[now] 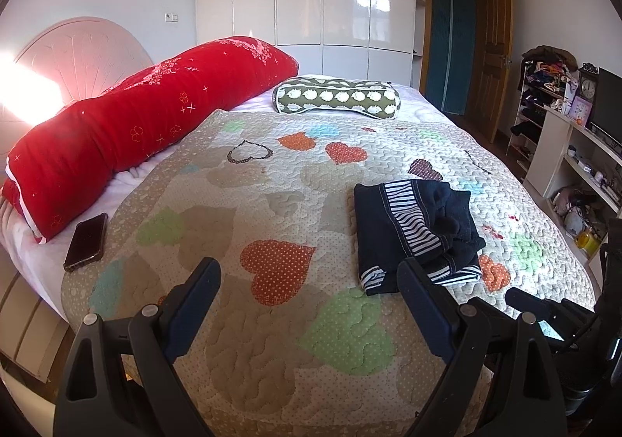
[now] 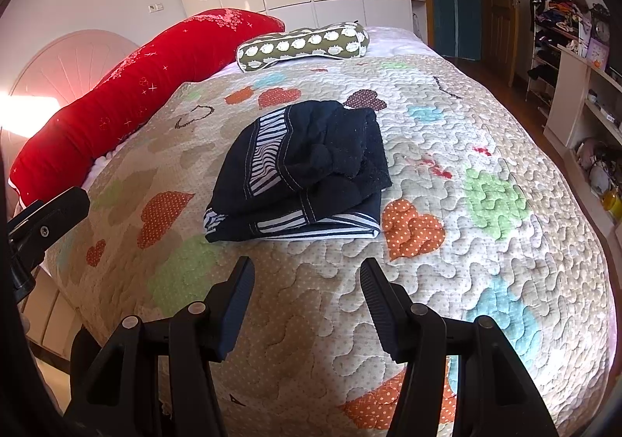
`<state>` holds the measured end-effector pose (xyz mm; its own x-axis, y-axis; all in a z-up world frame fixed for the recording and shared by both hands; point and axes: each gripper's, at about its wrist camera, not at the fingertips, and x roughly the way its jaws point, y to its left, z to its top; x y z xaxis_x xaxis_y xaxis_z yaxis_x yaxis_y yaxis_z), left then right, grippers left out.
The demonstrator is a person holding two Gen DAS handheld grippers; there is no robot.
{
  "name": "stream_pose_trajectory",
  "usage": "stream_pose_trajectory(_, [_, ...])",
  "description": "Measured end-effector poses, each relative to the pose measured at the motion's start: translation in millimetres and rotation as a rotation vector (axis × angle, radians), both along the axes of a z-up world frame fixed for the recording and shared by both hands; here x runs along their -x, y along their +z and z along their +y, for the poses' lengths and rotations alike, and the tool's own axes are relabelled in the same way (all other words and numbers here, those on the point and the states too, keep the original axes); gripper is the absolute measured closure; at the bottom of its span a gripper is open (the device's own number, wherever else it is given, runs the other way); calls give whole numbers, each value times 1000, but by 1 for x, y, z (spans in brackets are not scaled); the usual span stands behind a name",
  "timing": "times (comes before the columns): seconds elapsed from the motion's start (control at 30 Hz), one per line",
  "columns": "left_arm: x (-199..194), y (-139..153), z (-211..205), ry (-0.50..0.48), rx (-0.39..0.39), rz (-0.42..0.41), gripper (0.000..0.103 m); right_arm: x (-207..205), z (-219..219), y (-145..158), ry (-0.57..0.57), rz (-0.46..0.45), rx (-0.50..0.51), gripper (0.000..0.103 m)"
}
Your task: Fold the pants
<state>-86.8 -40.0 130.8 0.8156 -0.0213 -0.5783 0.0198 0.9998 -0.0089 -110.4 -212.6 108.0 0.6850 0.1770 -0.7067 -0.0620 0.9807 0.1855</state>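
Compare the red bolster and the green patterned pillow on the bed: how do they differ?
The red bolster is long and plain red with small sparkly motifs; the green pillow is far shorter, olive with white round prints. The bolster lies beside the headboard; the pillow sits at its far end. Both rest on the bed, clear of the folded pants.

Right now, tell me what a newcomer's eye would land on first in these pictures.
First, the long red bolster lying along the bed's left side by the headboard. Next, the dark pants with striped trim, folded into a bundle mid-quilt. Both grippers, left and right, hover open before the pants, holding nothing.
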Motion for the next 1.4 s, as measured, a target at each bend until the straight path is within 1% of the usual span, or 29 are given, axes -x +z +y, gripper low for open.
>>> stream_pose_trajectory(0.2, [4, 6, 5, 47, -1, -21, 11, 1, 1, 1, 7, -2, 2, 42])
stream_pose_trajectory(0.27, [6, 7, 4, 50, -18, -28, 8, 1, 1, 1, 7, -2, 3, 42])
stream_pose_trajectory(0.3, [7, 7, 3, 48, -25, -34, 4, 1, 1, 2, 8, -3, 4, 42])
stream_pose_trajectory(0.4, [9, 8, 0, 13, -19, -38, 2, 1, 1, 2, 11, -3, 3, 42])
stream_pose_trajectory(0.53, [4, 1, -5, -26, -7, 21, 1, 1, 2, 2, 13, -2, 7, 42])
stream_pose_trajectory(0.63, [0, -5, -4, -31, 13, 62, 1, 1, 1, 3, 13, -4, 11, 42])
stream_pose_trajectory(0.77, [-2, -8, -3, -32, 28, 77, 1, 0, 1, 2, 11, 0, 10, 42])
stream_pose_trajectory(0.97, [-5, -12, -4, -49, 31, 103, 1, 0, 3, 1, 13, 3, 15, 42])
stream_pose_trajectory(1.4, [-12, -22, -4, -50, 32, 147, 1, -2, 5, -2, 10, 14, 21, 41])
